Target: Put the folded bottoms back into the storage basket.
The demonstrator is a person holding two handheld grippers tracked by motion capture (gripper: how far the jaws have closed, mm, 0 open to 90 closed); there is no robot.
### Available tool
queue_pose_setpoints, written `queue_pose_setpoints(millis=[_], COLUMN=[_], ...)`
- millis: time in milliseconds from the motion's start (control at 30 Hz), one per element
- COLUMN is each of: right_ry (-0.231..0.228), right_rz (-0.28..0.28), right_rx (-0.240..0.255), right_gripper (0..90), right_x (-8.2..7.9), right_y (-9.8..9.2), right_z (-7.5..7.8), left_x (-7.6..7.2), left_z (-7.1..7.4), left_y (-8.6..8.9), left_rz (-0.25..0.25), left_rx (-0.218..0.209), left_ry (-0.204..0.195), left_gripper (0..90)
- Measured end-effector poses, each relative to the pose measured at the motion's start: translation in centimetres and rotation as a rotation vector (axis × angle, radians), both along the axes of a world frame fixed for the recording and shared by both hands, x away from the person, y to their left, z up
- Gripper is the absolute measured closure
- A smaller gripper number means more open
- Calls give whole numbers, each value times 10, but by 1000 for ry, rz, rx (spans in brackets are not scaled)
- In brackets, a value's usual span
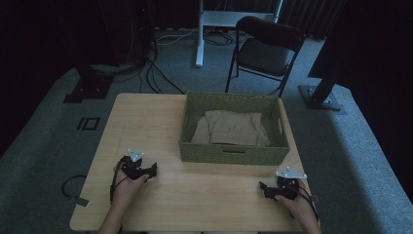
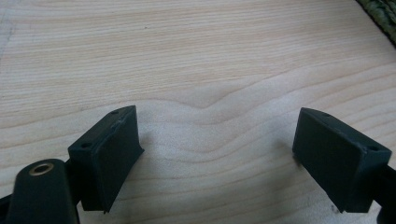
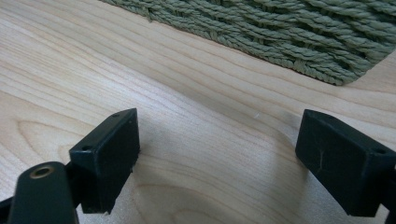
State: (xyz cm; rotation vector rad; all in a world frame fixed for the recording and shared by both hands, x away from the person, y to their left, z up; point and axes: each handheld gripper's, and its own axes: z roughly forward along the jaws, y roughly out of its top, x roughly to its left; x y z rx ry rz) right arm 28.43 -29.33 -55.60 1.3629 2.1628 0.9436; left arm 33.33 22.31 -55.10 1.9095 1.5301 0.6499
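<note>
A folded tan cloth is seen lying inside a green woven basket at the far right of a wooden table, while both grippers are held low over the near edge, well apart from one another. The left gripper is rested near the table's left front, its jaws spread wide with nothing between them; bare wood grain is shown between them in the left gripper view. The right gripper is held at the right front, just short of the basket's near wall, its jaws likewise wide and empty, with the woven wall seen close ahead. The cloth is touched by neither gripper. Judged from this layout, the work is either at its very start or at its close: the cloth is settled in the basket and neatly folded, and nothing else is left on the tabletop to be handled. A black chair is stood beyond the table on the grey carpet.
</note>
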Motion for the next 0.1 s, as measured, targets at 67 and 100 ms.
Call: queue_pose_setpoints(millis=[67, 100], right_ry=[0, 0], right_rz=[0, 0], right_rx=[-1, -1], right_gripper=[131, 131], right_x=[0, 0], right_y=[0, 0], right_z=[0, 0], left_x=[0, 0], left_z=[0, 0], left_y=[1, 3], left_rz=[13, 14], left_rx=[-20, -43], left_ry=[-2, -5], left_gripper=[161, 161])
